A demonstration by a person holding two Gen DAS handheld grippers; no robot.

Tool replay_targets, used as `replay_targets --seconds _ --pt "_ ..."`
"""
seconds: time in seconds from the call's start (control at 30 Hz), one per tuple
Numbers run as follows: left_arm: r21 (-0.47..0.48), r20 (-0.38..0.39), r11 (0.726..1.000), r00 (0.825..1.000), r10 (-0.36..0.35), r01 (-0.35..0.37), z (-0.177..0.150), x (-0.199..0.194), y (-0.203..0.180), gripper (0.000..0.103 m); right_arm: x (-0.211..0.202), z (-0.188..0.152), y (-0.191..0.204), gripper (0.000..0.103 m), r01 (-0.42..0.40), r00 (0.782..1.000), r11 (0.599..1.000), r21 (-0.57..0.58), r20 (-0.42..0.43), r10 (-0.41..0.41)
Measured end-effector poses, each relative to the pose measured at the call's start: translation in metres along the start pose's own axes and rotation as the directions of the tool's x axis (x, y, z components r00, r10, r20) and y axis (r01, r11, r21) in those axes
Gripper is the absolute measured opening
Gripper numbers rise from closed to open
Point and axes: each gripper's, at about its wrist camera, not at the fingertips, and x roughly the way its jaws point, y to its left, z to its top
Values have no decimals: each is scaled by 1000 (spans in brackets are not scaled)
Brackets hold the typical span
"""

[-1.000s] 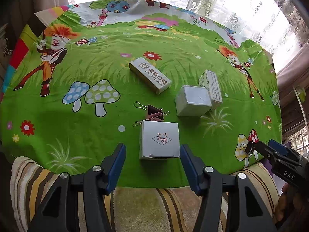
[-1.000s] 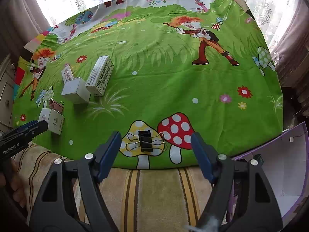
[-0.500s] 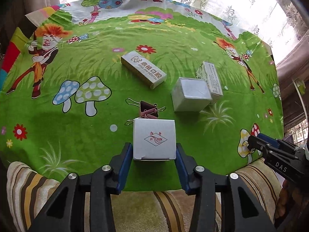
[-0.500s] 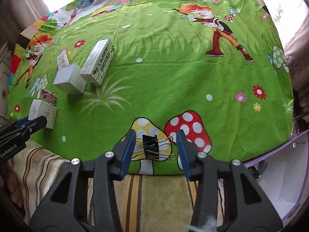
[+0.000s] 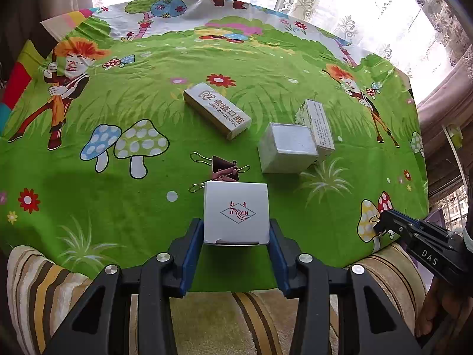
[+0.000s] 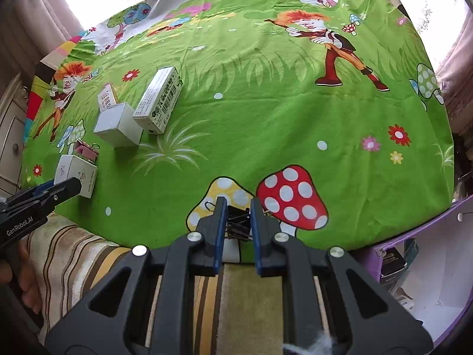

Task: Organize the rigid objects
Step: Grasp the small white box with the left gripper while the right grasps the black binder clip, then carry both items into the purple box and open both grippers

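My left gripper (image 5: 236,232) is shut on a small white box with a red logo (image 5: 236,214) near the front edge of the green cartoon cloth (image 5: 147,201). The same box (image 6: 77,174) shows at the left of the right wrist view, held by the left gripper (image 6: 63,188). My right gripper (image 6: 236,207) is shut on a black binder clip (image 6: 238,222) lying on a printed yellow mushroom. In the left wrist view the right gripper (image 5: 381,229) appears at the far right, closed.
A pink and dark binder clip (image 5: 223,167) lies just behind the held box. Beyond it lie a long dental box (image 5: 217,111), a plain white box (image 5: 288,148) and a printed carton (image 5: 317,127). A purple open box (image 6: 428,272) stands at the lower right.
Both grippers closed: the left from wide open onto the white box, the right from wide open onto the black binder clip. Neither hand shifted much.
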Motion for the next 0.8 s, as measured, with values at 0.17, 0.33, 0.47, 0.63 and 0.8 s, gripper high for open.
replay_targets --seconds 0.17,0.33,0.47,0.63,0.8 --pt "-1 14 1000 1000 -7 7 -2 -4 0 44 -8 -4 -3 19 3 999 1000 15 33 -3" --pt "0 37 1000 999 -14 14 -3 -10 -2 44 -20 -7 -4 19 12 997 1000 27 76 -14" --pt "-3 67 999 997 -35 35 -4 -19 -6 44 -29 -11 -7 19 14 994 999 37 104 -18" --pt "7 91 996 992 -84 84 -8 -32 -19 44 -45 -17 -13 19 7 990 999 54 143 -15" --pt "44 91 988 984 -151 148 -16 -43 -47 44 -64 -28 -23 19 1 983 997 80 180 -16"
